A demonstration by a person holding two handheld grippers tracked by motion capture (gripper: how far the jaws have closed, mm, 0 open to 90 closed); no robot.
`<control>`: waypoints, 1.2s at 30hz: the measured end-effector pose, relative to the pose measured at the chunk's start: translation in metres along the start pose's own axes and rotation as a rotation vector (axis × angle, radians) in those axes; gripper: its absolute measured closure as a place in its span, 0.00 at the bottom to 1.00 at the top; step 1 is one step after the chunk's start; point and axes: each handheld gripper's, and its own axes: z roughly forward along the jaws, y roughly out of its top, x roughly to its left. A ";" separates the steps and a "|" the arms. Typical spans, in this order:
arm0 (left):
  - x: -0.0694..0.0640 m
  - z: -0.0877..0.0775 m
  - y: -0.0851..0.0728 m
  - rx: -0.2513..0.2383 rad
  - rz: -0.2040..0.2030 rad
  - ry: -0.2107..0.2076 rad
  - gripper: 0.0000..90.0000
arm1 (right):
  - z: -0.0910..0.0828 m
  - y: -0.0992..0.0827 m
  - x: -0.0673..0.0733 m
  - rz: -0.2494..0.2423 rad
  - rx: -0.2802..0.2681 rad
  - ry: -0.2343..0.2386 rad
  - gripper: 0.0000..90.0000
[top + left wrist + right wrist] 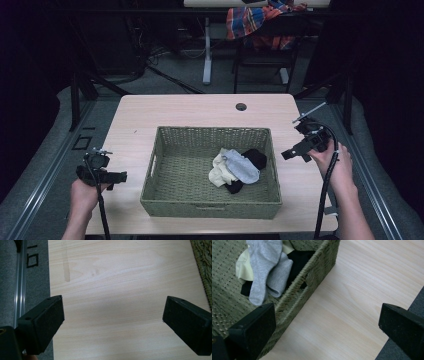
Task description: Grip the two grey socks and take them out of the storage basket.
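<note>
Right now both tongs hover released and empty: the left tongs [117,176] over bare desk [200,107] beside the basket's left wall, the right tongs [291,153] just outside its right wall. The sock pile [237,170] lies inside the woven basket [210,205], toward its right side, so the right tongs are the nearer pair. A good pick would probably come down over the rim, jaws wide, and pinch the grey sock [265,267] on top at a fold, lifting slowly so the others don't drag along. I count 1 basket, 1 grey sock, 1 cream sock [218,172] and black sock fabric [256,157] that could be 1 or 2.
</note>
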 end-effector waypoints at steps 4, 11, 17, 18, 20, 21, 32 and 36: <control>0.000 0.000 0.000 0.000 0.001 -0.002 0.04 | -0.003 0.012 0.010 -0.035 0.014 0.001 0.01; 0.000 0.000 0.000 0.000 -0.002 -0.002 0.04 | -0.011 0.038 0.038 -0.117 0.001 0.022 0.01; 0.000 0.001 0.000 -0.001 -0.004 -0.001 0.04 | -0.007 0.059 0.063 -0.180 -0.023 0.054 0.01; 0.000 0.001 0.000 -0.001 -0.004 -0.002 0.04 | -0.005 0.061 0.065 -0.189 -0.014 0.058 0.01; 0.001 0.001 0.000 -0.001 -0.004 -0.003 0.04 | 0.000 0.066 0.070 -0.199 -0.010 0.068 0.01; 0.001 0.001 0.000 -0.001 -0.004 -0.003 0.04 | 0.004 0.069 0.074 -0.205 0.001 0.069 0.01; 0.000 0.001 0.000 0.000 -0.003 -0.004 0.04 | 0.029 0.086 0.093 -0.242 0.054 0.085 0.00; 0.000 0.001 0.000 -0.001 -0.002 -0.005 0.04 | 0.040 0.092 0.101 -0.261 0.075 0.083 0.00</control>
